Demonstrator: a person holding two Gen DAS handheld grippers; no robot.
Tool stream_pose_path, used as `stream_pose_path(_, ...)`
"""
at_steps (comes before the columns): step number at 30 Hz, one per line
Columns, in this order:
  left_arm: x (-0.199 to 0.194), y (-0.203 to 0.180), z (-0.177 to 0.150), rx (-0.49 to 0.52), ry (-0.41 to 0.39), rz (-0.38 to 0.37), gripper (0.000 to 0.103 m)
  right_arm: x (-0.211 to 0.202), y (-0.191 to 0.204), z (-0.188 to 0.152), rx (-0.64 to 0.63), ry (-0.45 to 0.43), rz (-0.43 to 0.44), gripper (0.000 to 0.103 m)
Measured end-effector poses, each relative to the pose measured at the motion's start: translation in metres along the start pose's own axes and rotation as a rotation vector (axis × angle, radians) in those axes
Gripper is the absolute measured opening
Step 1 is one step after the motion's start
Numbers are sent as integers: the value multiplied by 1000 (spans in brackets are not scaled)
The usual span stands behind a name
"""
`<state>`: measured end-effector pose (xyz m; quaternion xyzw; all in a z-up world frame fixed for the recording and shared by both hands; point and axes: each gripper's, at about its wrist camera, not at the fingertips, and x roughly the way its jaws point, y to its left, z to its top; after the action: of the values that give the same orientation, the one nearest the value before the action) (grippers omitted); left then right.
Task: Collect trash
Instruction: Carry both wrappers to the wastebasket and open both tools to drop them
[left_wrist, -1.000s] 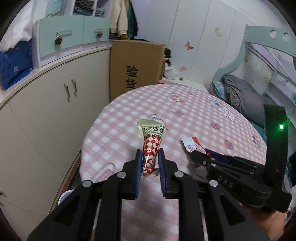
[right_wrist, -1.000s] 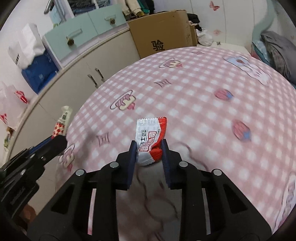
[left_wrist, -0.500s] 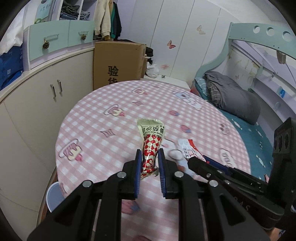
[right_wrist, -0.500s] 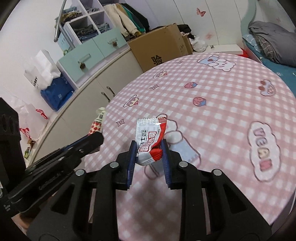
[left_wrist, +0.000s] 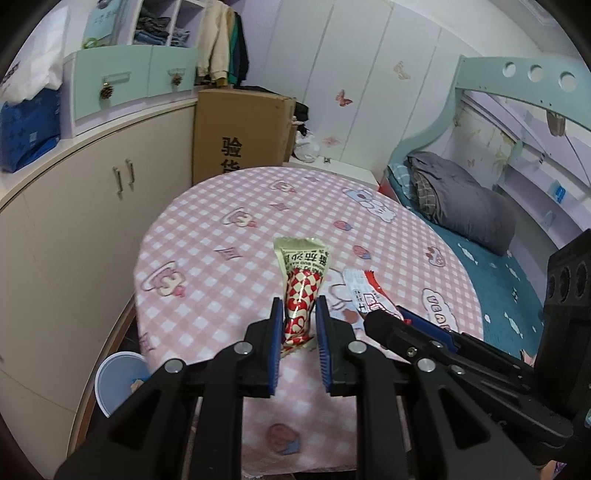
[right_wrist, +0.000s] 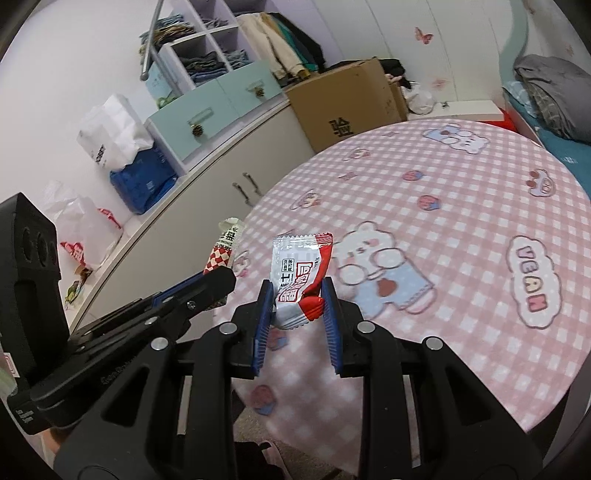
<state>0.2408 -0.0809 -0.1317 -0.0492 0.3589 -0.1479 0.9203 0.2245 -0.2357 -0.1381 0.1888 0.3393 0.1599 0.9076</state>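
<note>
My left gripper (left_wrist: 298, 312) is shut on a tall red-and-cream checkered snack wrapper (left_wrist: 302, 284), held upright above the near edge of the round table (left_wrist: 236, 206). My right gripper (right_wrist: 297, 299) is shut on a white-and-red snack wrapper (right_wrist: 300, 278), also held in the air over the table's near edge. In the left wrist view the right gripper (left_wrist: 384, 319) with its wrapper (left_wrist: 364, 291) sits just to the right. In the right wrist view the left gripper (right_wrist: 218, 280) and its wrapper (right_wrist: 223, 249) sit to the left.
A white trash bin (left_wrist: 118, 380) stands on the floor at the table's left front. Cream cabinets (left_wrist: 74, 206) and a cardboard box (left_wrist: 240, 136) are behind the table. A bed (left_wrist: 480, 229) lies to the right. Plastic bags (right_wrist: 81, 229) sit on the counter.
Both grippers have pulled back and up from the table with their wrappers still held. More of the table and the trash bin now show in the views.
</note>
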Motion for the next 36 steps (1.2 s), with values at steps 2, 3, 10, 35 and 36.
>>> stream_pose_path(2, -5, 12, -2, -12, -4, 7, 17, 4, 11, -1, -16, 7, 10, 26)
stream_pose_path(3, -8, 19, -3, -18, -6, 14, 17, 7, 17, -2, -24, 11, 16, 26)
stream_pose_path(10, -26, 95, -14, -105, -14, 79, 17, 43, 75, -13, -105, 76, 77, 26)
stream_pose_path(35, 15, 348, -88, -437, 132, 292, 20, 256, 214, -84, -332, 328, 113, 26)
stream_pose_path(36, 18, 351, -87, -442, 128, 297, 22, 258, 212, -84, -334, 322, 106, 26)
